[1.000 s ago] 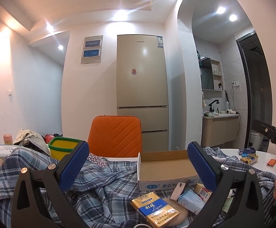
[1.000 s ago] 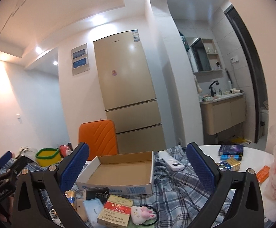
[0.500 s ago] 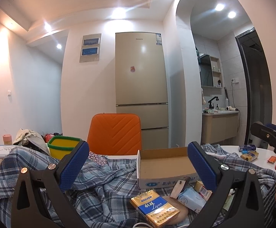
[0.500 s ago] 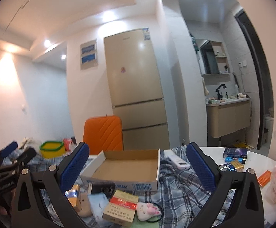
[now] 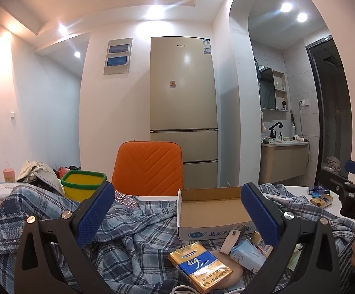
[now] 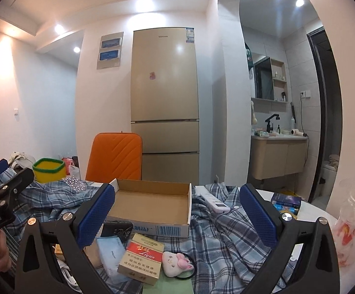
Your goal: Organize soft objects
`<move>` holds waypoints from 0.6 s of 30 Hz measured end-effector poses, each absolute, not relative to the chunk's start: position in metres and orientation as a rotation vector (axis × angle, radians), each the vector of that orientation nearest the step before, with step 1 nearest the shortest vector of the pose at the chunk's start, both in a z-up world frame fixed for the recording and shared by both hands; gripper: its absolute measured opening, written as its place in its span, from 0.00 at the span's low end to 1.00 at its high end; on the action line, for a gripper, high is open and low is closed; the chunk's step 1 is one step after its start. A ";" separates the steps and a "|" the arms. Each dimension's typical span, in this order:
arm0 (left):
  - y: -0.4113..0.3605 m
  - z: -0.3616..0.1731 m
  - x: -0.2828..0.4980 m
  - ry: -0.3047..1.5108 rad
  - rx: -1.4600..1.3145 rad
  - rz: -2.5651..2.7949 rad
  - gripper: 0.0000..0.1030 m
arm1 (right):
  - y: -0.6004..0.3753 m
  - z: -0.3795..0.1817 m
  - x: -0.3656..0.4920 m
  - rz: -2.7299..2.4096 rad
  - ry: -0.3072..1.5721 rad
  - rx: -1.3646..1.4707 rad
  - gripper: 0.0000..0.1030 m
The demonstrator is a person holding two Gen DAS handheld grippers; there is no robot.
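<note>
An empty shallow cardboard box [image 5: 211, 208] [image 6: 153, 203] sits on a blue plaid cloth [image 5: 133, 240] [image 6: 221, 227]. In front of it lie a gold and blue cigarette pack [image 5: 200, 267], a red one [image 6: 142, 257], a pale blue tissue pack [image 5: 247, 257] [image 6: 111, 252] and a small white and pink plush [image 6: 176, 263] on a black hair tie. My left gripper [image 5: 177, 218] is open and empty above the cloth. My right gripper [image 6: 176, 216] is open and empty above the box's front edge.
A yellow basket with a green rim [image 5: 83, 183] [image 6: 49, 170] and an orange chair back [image 5: 148, 169] stand behind the table. A white power strip [image 6: 212, 201] lies right of the box. Small boxes [image 6: 286, 202] and a plastic bag [image 6: 351, 227] sit at the right.
Both grippers have tilted and shifted slightly; the right view now looks lower and more to the left over the box. Both stay open. Nothing was picked up.
</note>
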State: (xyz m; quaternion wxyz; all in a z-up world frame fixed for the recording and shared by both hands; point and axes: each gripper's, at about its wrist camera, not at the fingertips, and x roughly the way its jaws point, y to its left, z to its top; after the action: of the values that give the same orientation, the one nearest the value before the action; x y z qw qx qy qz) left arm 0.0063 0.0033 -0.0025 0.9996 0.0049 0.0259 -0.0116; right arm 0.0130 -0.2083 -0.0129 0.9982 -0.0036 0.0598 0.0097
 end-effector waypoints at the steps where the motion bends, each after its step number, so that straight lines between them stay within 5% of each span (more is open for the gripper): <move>1: 0.003 -0.002 0.004 0.044 0.010 -0.018 1.00 | -0.208 -0.013 0.014 0.022 0.128 -0.009 1.00; 18: 0.009 0.011 -0.001 0.086 -0.016 -0.018 1.00 | -0.208 -0.007 0.020 0.007 0.159 -0.018 1.00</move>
State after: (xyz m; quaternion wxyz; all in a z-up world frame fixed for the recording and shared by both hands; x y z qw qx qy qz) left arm -0.0007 0.0094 0.0108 0.9990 -0.0079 0.0431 -0.0089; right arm 0.0195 -0.2084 -0.0071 0.9968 -0.0089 0.0796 0.0036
